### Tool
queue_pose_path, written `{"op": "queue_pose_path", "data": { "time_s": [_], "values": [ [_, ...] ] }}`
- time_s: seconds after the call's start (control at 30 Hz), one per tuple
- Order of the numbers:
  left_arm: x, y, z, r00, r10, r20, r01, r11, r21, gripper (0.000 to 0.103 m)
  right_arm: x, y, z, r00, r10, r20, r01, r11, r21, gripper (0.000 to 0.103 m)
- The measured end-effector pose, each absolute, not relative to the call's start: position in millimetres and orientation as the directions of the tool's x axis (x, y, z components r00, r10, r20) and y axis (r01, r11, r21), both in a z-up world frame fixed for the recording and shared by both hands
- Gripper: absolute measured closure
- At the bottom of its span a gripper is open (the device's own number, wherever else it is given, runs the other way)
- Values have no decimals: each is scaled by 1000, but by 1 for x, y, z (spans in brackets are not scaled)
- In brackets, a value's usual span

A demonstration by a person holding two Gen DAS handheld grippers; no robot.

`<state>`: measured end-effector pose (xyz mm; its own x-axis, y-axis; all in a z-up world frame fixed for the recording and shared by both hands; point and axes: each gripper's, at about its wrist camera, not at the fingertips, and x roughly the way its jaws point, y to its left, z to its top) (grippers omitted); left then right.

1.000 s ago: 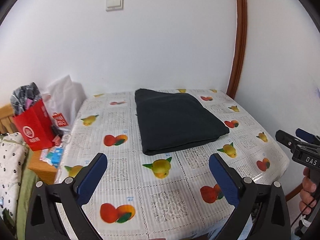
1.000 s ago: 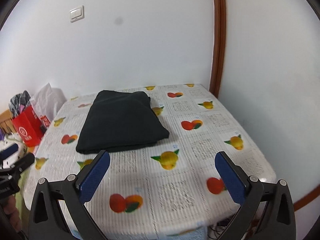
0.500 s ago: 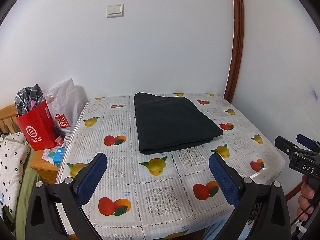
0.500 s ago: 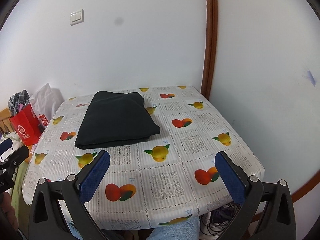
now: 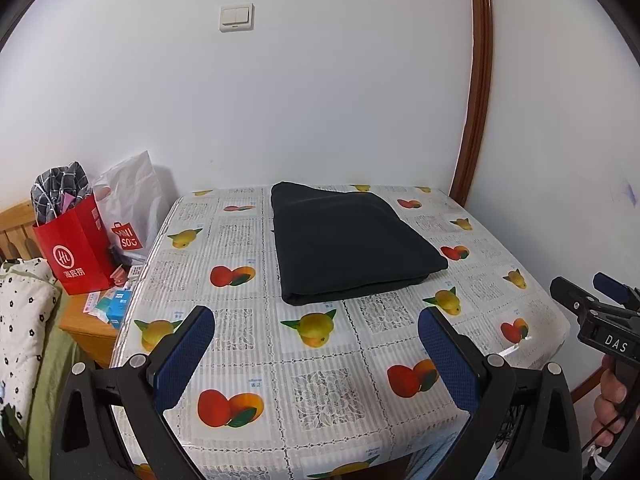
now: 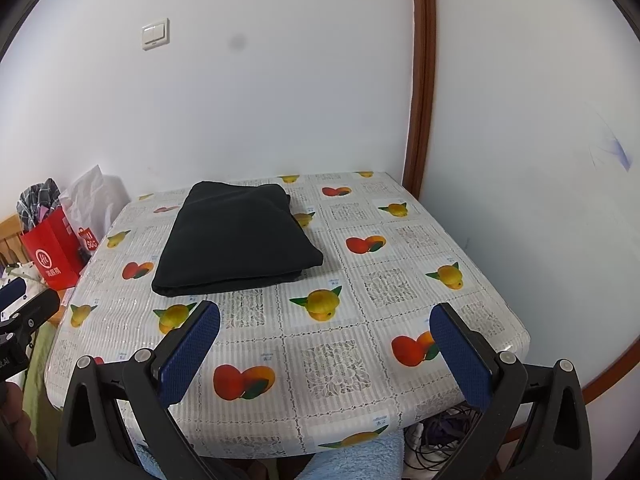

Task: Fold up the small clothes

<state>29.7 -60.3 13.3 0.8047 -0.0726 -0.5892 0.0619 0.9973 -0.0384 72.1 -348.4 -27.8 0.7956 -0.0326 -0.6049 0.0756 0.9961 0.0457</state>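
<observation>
Cloth first: a dark folded garment [image 5: 348, 244] lies flat on the table, ahead of both pairs of tongs and well apart from them, with bare tablecloth between. From the left tongs [image 5: 316, 354] it sits straight ahead and a touch right of centre, its thick folded edge facing them. These tongs stand wide apart, blue pads [image 5: 182, 356] splayed, gripping nothing and held back above the table's near edge. From the right tongs [image 6: 326, 356] the garment [image 6: 236, 240] lies ahead and off to the left, beyond the left pad. These too gape wide, nothing between them, hanging over the near edge.

Going left to right across the room from the left tongs: a spotted white quilt [image 5: 20, 320] at the far left, then a red paper bag [image 5: 76, 252] stuffed with checked cloth, a white plastic bag [image 5: 132, 204] behind it, both on a low wooden stand [image 5: 86, 326] strewn with small packets. Next the table [image 5: 320, 400], covered in a shiny cloth printed with lace squares, yellow fruit and red-orange fruit. A light switch [image 5: 236, 17] is on the white wall above. To the right a brown wooden trim [image 5: 478, 80] runs up the corner. At the far right edge the other tongs poke in, with a hand [image 5: 610, 404] on the grip. Under the table's near edge, seen from the right tongs, are pale blue towelling [image 6: 356, 458] and tangled cables [image 6: 432, 444].
</observation>
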Motion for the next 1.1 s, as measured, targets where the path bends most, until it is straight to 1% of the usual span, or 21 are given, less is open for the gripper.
{"op": "queue_pose_path", "data": {
  "time_s": [1.1],
  "values": [
    [27, -58, 14, 803, -68, -592, 50, 998, -47, 1, 67, -349, -25, 798, -44, -601, 87, 995, 43, 0]
  ]
}}
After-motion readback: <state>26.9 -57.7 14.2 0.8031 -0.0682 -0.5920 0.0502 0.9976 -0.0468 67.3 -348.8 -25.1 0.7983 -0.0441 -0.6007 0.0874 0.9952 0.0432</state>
